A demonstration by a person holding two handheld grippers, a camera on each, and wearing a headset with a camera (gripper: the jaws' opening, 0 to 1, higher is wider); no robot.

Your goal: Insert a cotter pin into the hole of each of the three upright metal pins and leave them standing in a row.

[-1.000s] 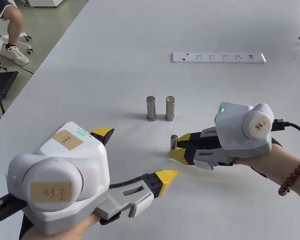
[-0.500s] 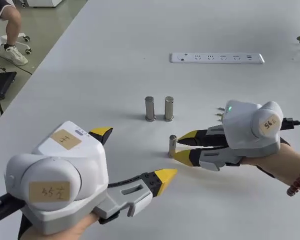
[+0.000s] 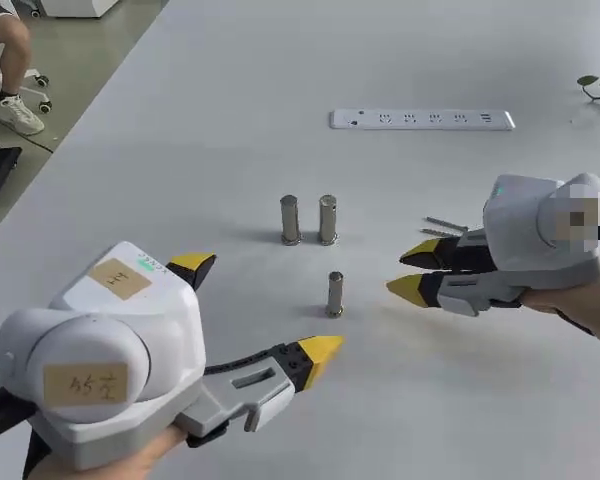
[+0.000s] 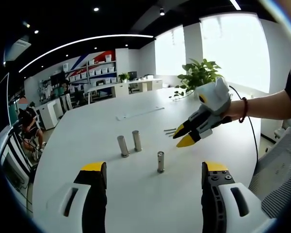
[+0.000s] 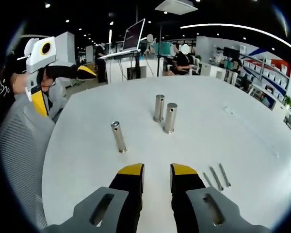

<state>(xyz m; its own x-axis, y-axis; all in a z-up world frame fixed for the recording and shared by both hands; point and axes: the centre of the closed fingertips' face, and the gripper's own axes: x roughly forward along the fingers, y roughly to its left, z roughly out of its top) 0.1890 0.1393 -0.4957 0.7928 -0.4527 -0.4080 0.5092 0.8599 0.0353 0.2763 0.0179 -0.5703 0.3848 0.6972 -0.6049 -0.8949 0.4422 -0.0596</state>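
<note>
As far as the pictures show, the task has hardly begun. All three metal pins stand upright on the tabletop [image 3: 230, 130]. The first pin [image 3: 290, 220] and second pin [image 3: 327, 219] stand just beside each other. The third pin [image 3: 335, 294] stands apart at about 6 o'clock from the second, so the row is not yet formed. In the right gripper view the cross hole near each pin's top looks empty.

The three cotter pins [image 5: 215, 178] lie loose on the tabletop, at roughly 3 o'clock from the pair of pins in the head view and close to the right gripper [image 3: 412, 271]. That gripper's jaws are slightly parted and hold nothing. The left gripper [image 3: 257, 306] hangs at 7 o'clock from the third pin with its jaws spread wide, also empty. All three insertions are left to do, and the stray pin must be lined up.

Writing is scarce. A tan sticker [image 3: 85, 383] on the left gripper reads "55" plus a handwritten character. A second sticker [image 3: 120, 278] bears a mark I cannot read. The power strip [image 3: 422, 120] at 12 o'clock shows no legible brand.
</note>
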